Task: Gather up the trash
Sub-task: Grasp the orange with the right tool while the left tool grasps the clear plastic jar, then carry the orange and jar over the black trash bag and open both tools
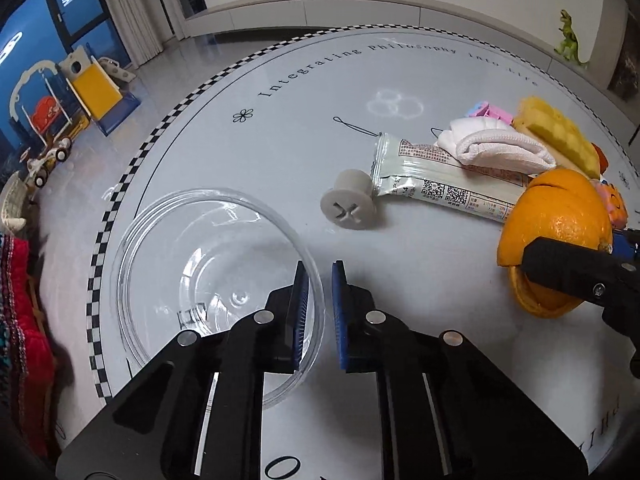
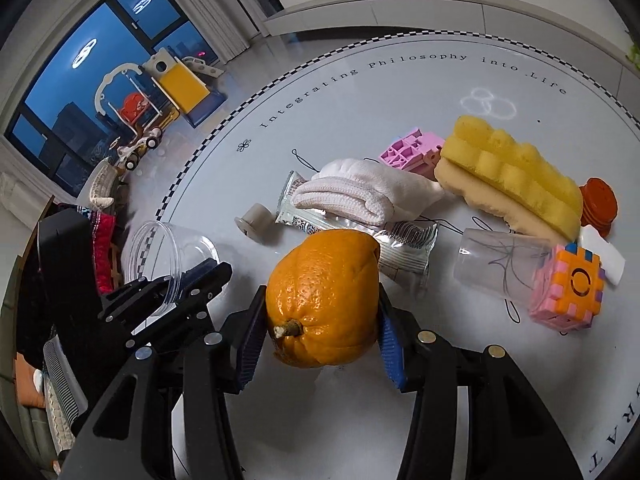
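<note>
My right gripper [image 2: 320, 320] is shut on an orange peel [image 2: 324, 296], held just above the white round table [image 2: 360, 420]; the peel also shows in the left wrist view [image 1: 556, 216]. My left gripper [image 1: 320, 308] is nearly closed and empty, its jaws straddling the rim of a clear glass bowl [image 1: 208, 268], which also shows in the right wrist view [image 2: 172, 256]. A crumpled snack wrapper [image 1: 436, 184] lies mid-table, also in the right wrist view [image 2: 348, 228], partly under a folded white cloth [image 2: 360, 192].
A grey spool [image 1: 348, 204] lies next to the wrapper. At the right are a yellow sponge [image 2: 512, 172], a pink block [image 2: 412, 152], a clear plastic cup [image 2: 500, 268], an orange-pink foam cube [image 2: 568, 292] and a red lid [image 2: 600, 204]. Toys stand on the floor beyond.
</note>
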The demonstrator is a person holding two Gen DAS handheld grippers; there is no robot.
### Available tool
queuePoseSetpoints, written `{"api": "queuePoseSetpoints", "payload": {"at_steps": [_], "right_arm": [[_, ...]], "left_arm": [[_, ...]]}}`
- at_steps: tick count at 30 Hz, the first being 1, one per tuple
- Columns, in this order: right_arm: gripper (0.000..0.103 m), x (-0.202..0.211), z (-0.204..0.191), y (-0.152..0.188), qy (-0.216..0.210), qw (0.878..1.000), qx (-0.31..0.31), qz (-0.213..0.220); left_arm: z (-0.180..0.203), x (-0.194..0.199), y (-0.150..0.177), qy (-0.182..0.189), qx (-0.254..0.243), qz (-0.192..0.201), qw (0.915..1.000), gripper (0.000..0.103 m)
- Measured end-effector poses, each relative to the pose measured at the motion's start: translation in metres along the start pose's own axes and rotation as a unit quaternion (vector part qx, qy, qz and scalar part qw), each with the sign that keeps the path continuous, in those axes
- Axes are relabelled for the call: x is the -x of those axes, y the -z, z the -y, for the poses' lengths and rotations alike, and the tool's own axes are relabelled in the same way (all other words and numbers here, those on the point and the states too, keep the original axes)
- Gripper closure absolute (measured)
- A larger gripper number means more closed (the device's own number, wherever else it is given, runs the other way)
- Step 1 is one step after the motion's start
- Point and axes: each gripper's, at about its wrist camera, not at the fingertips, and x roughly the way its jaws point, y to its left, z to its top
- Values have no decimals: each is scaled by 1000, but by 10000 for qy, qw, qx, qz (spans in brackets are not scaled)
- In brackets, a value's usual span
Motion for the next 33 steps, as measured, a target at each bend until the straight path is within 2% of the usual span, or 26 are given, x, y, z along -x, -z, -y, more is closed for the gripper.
{"api": "queuePoseSetpoints", "payload": {"at_steps": [4,10,12,16,21,33], "right_arm": [[51,4,-5,9,-28,10000,29,-17],[51,13,-16,25,-55,9999,102,-32],[51,18,-20,32,-54,9999,99,-22],[51,28,-25,46,-43,9999,109,11],[51,39,-32,61,-26,9999,162,49],[51,61,-82,98,-187,9981,566,122]], "left_arm": [[-9,14,12,33,312,47,9995,91],[-12,44,34,126,477,285,9984,92],[-10,49,39,177,529,329,9979,95],[-13,57,53,486,792,378,9950,95],[-8,71,70,462,796,442,9948,95],[-37,129,126,201,1096,756,9909,96]]}}
